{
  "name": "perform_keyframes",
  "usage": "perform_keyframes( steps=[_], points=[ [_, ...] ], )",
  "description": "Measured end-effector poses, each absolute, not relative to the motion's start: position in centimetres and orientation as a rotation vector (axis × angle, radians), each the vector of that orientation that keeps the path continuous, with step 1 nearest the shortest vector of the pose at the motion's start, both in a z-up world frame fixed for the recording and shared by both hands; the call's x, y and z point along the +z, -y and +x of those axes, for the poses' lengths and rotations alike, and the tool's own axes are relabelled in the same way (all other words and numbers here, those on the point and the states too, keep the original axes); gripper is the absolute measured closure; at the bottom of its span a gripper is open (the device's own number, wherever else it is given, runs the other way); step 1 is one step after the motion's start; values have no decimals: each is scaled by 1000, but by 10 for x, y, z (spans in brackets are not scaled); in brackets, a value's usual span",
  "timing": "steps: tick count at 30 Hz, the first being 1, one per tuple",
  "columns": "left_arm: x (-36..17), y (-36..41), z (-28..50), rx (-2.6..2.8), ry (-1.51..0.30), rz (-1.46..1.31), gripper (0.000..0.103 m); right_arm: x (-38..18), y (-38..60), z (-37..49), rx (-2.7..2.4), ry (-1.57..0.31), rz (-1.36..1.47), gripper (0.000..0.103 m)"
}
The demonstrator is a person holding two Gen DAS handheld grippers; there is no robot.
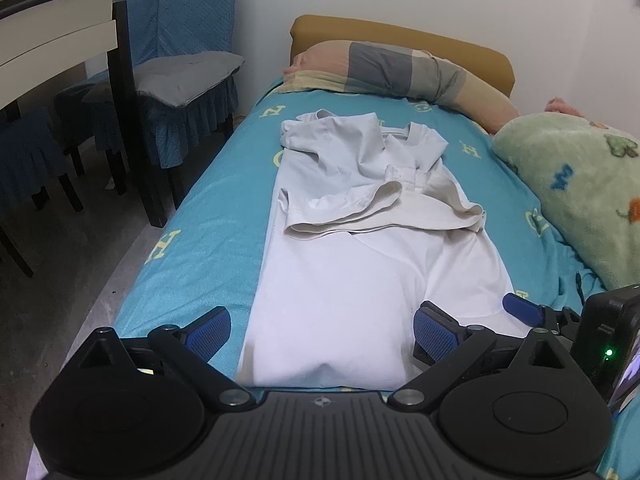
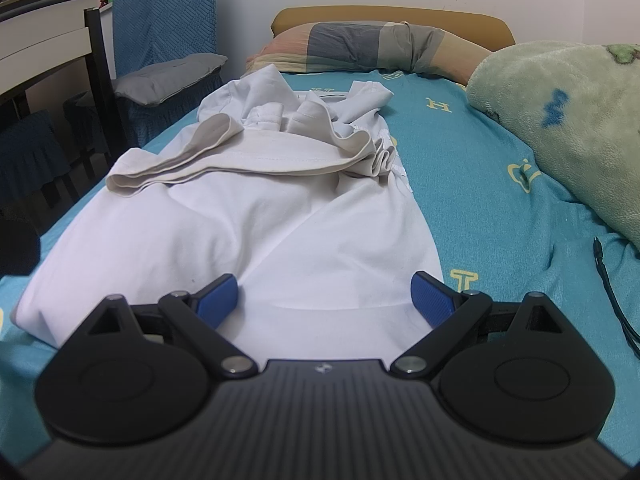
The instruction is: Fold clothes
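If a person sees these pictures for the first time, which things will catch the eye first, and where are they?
The eye goes first to the white T-shirt lying lengthwise in the middle of the turquoise bedsheet, its far part bunched in folds. Both the left gripper and the right gripper are open at its near hem, holding nothing. Next come the green fleece blanket at the right side and the striped pillow at the headboard.

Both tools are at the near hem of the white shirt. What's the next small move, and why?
Probably close both tools on the near hem. The left tool and right tool stand open astride the white shirt, whose sleeves are already folded in, holding nothing.
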State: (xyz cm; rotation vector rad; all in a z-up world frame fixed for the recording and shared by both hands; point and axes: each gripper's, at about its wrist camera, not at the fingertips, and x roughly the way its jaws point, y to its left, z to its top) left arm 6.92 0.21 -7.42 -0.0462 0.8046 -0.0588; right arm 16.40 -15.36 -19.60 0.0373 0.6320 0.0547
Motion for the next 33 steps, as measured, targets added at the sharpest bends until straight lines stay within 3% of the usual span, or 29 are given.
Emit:
perform_keyframes(
  steps=[33],
  points=[
    [-77,7,68,-86,-817,-37,4,-196,154,164,55,-632,38,8]
  ],
)
